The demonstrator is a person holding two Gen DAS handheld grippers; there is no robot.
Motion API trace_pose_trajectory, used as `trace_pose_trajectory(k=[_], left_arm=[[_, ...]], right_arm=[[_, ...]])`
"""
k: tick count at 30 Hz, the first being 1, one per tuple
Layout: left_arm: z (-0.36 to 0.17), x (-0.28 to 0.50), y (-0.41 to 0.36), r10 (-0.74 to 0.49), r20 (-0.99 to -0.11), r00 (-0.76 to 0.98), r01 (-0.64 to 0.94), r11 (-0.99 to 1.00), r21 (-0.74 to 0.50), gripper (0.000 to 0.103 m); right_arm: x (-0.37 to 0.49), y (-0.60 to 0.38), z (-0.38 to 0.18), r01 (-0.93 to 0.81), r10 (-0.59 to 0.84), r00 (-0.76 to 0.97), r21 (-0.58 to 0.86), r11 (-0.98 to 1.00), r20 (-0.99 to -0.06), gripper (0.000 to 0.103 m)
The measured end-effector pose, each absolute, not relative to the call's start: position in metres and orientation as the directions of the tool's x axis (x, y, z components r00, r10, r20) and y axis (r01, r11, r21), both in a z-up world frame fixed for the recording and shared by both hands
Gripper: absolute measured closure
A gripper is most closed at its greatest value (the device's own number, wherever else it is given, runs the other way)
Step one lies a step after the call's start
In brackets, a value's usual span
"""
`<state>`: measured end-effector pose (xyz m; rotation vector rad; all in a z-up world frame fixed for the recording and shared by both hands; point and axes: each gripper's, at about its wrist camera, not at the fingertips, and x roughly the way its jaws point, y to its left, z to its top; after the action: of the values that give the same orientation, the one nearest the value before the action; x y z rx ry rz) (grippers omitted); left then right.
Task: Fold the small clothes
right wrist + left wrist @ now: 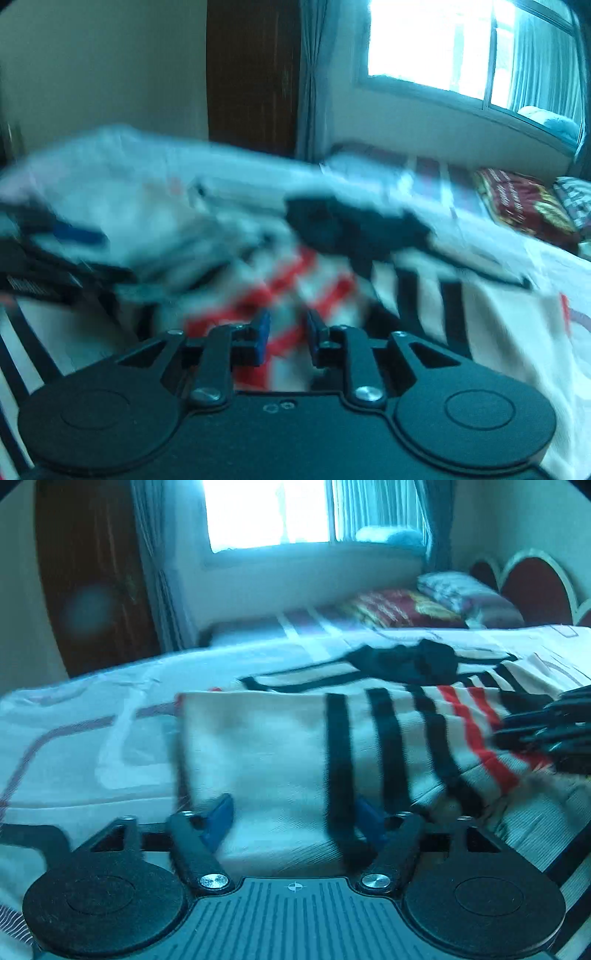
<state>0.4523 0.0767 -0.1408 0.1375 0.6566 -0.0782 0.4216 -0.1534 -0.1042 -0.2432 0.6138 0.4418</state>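
A white garment with black and red stripes (273,746) lies folded on the bed. My left gripper (295,819) is open, its blue pads wide apart on either side of the garment's near folded edge. The right gripper (517,734) reaches in at the garment's right end over the red stripes. In the right wrist view my right gripper (288,332) has its blue pads a narrow gap apart, with the red-striped cloth (291,280) showing blurred in the gap. I see no pad pressing on it. The left gripper (74,236) shows at the left edge.
A dark crumpled garment (406,661) lies just beyond the striped one. The bed sheet (92,716) is pale with line patterns. Pillows (461,594) and a red headboard (532,579) stand at the far right. A window (266,513) and a dark wardrobe (92,572) are behind.
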Motion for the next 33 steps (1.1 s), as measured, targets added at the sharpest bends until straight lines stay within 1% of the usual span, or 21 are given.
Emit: trace_pose_trajectory(k=[1, 2, 3, 4, 5, 7, 9, 13, 17, 19, 21, 22, 23, 25, 26, 27, 29, 31, 33], left_arm=[[-0.136, 0.448, 0.08, -0.017, -0.617, 0.787, 0.107, 0.988, 0.11, 0.028], [-0.132, 0.443, 0.08, 0.016, -0.613, 0.79, 0.09, 0.986, 0.143, 0.028], [-0.126, 0.433, 0.082, 0.054, -0.601, 0.797, 0.07, 0.981, 0.181, 0.027], [-0.122, 0.422, 0.086, 0.053, -0.593, 0.803, 0.072, 0.98, 0.184, 0.026], [-0.118, 0.409, 0.092, 0.038, -0.595, 0.803, 0.071, 0.985, 0.159, 0.026], [-0.114, 0.382, 0.101, 0.02, -0.604, 0.797, 0.061, 0.992, 0.113, 0.026], [-0.117, 0.354, 0.107, 0.01, -0.624, 0.782, 0.06, 0.994, 0.092, 0.026], [-0.129, 0.299, 0.114, 0.0, -0.67, 0.742, 0.041, 0.998, 0.046, 0.026], [-0.136, 0.262, 0.112, -0.04, -0.696, 0.717, 0.051, 0.999, -0.005, 0.026], [-0.134, 0.246, 0.112, -0.08, -0.709, 0.701, 0.057, 0.997, -0.055, 0.026], [-0.135, 0.23, 0.114, -0.128, -0.71, 0.692, 0.061, 0.991, -0.119, 0.027], [-0.136, 0.224, 0.116, -0.158, -0.712, 0.684, 0.062, 0.985, -0.158, 0.03], [-0.136, 0.217, 0.116, -0.179, -0.715, 0.676, 0.059, 0.98, -0.189, 0.036], [-0.136, 0.202, 0.121, -0.24, -0.708, 0.665, 0.065, 0.962, -0.265, 0.038], [-0.136, 0.196, 0.124, -0.278, -0.704, 0.653, 0.067, 0.948, -0.313, 0.043], [-0.139, 0.191, 0.126, -0.315, -0.7, 0.641, 0.065, 0.931, -0.36, 0.051], [-0.146, 0.18, 0.128, -0.398, -0.685, 0.61, 0.063, 0.886, -0.459, 0.059], [-0.151, 0.171, 0.13, -0.426, -0.668, 0.61, 0.064, 0.867, -0.494, 0.059], [-0.158, 0.169, 0.137, -0.476, -0.635, 0.609, 0.038, 0.817, -0.576, 0.059]], right_arm=[[0.419, -0.159, -0.1, -0.444, 0.296, 0.736, -0.104, 0.89, -0.609, 0.082], [0.416, -0.165, -0.094, -0.404, 0.248, 0.751, -0.128, 0.906, -0.611, 0.081], [0.41, -0.177, -0.087, -0.368, 0.224, 0.763, -0.122, 0.922, -0.606, 0.078], [0.401, -0.192, -0.08, -0.348, 0.238, 0.763, -0.072, 0.935, -0.6, 0.078], [0.39, -0.209, -0.074, -0.332, 0.258, 0.758, -0.015, 0.943, -0.6, 0.079], [0.364, -0.24, -0.069, -0.297, 0.266, 0.753, 0.05, 0.954, -0.603, 0.079], [0.332, -0.261, -0.07, -0.268, 0.251, 0.748, 0.067, 0.961, -0.615, 0.077], [0.278, -0.287, -0.074, -0.214, 0.212, 0.732, 0.077, 0.974, -0.648, 0.077], [0.234, -0.301, -0.076, -0.162, 0.195, 0.712, 0.112, 0.98, -0.675, 0.077], [0.214, -0.306, -0.078, -0.14, 0.204, 0.697, 0.148, 0.979, -0.687, 0.074], [0.196, -0.315, -0.08, -0.118, 0.236, 0.677, 0.214, 0.97, -0.697, 0.065], [0.188, -0.32, -0.081, -0.099, 0.247, 0.671, 0.246, 0.964, -0.699, 0.065], [0.18, -0.324, -0.083, -0.079, 0.259, 0.664, 0.279, 0.957, -0.701, 0.064], [0.163, -0.333, -0.087, -0.037, 0.28, 0.651, 0.339, 0.94, -0.705, 0.063], [0.156, -0.337, -0.089, -0.02, 0.293, 0.642, 0.366, 0.93, -0.709, 0.062], [0.15, -0.339, -0.092, -0.01, 0.307, 0.632, 0.388, 0.921, -0.711, 0.062], [0.139, -0.344, -0.097, 0.013, 0.329, 0.619, 0.428, 0.904, -0.714, 0.062], [0.131, -0.347, -0.103, 0.024, 0.361, 0.603, 0.468, 0.883, -0.711, 0.062], [0.125, -0.349, -0.108, 0.035, 0.384, 0.605, 0.506, 0.862, -0.697, 0.062]])
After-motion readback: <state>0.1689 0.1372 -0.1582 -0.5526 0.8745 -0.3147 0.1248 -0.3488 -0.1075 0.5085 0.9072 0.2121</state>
